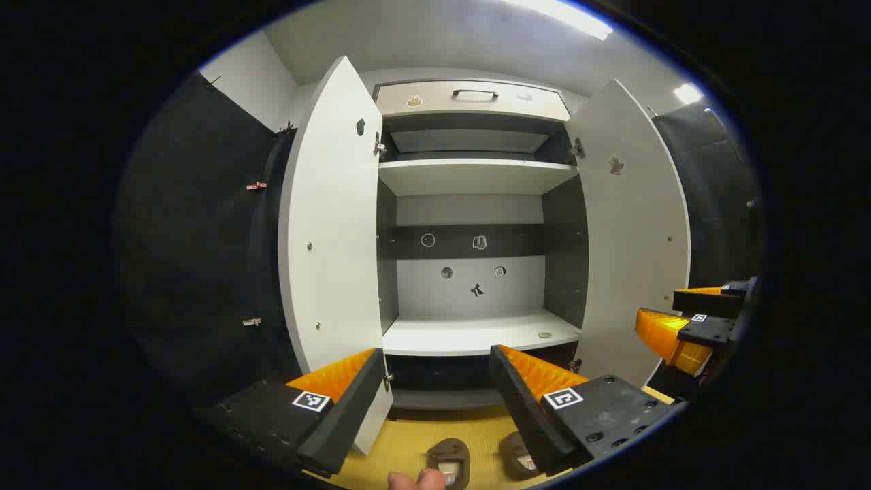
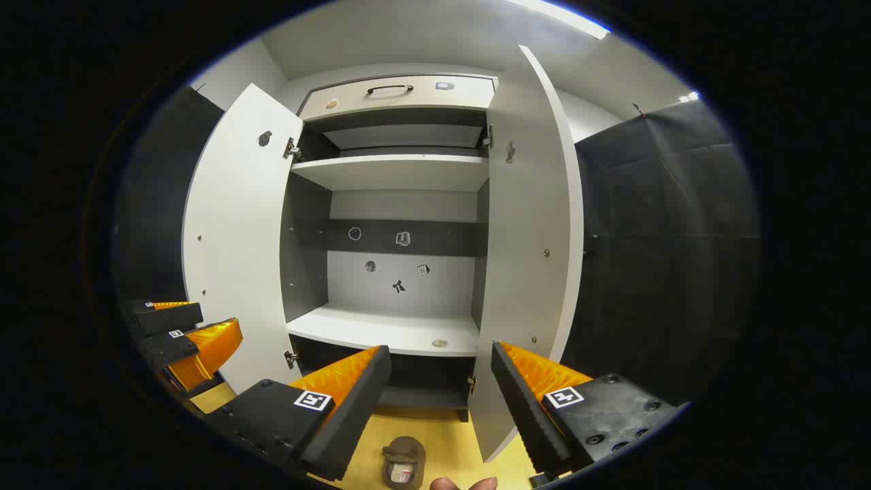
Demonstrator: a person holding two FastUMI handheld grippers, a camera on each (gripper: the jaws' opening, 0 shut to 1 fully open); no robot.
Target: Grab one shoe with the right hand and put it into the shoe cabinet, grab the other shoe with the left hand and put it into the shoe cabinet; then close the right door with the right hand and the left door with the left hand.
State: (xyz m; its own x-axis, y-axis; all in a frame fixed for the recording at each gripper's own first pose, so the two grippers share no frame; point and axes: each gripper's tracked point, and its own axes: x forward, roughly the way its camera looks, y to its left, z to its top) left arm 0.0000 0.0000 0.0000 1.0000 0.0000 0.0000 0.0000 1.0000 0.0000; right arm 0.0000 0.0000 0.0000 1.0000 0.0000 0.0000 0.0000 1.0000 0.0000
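Facing the tall white shoe cabinet [image 1: 476,204] with both doors swung wide, the left gripper [image 1: 435,401] and the right gripper [image 2: 439,401] each hang with fingers spread apart and nothing between them. Two small brown slippers lie on the yellow wooden floor below: one [image 1: 450,463] under the left gripper's gap, the other [image 1: 520,457] just beside it, partly hidden by a finger. The right gripper view shows one slipper [image 2: 404,463] beneath its gap.

The likely trouble is in the pick. A soft, low slipper may fold or slide away if only its edge is pinched. The white lower shelf [image 2: 388,330] already carries a small round token [image 2: 439,343]. The open right door [image 2: 527,272] stands close to the right gripper, so a wide swing could knock it.
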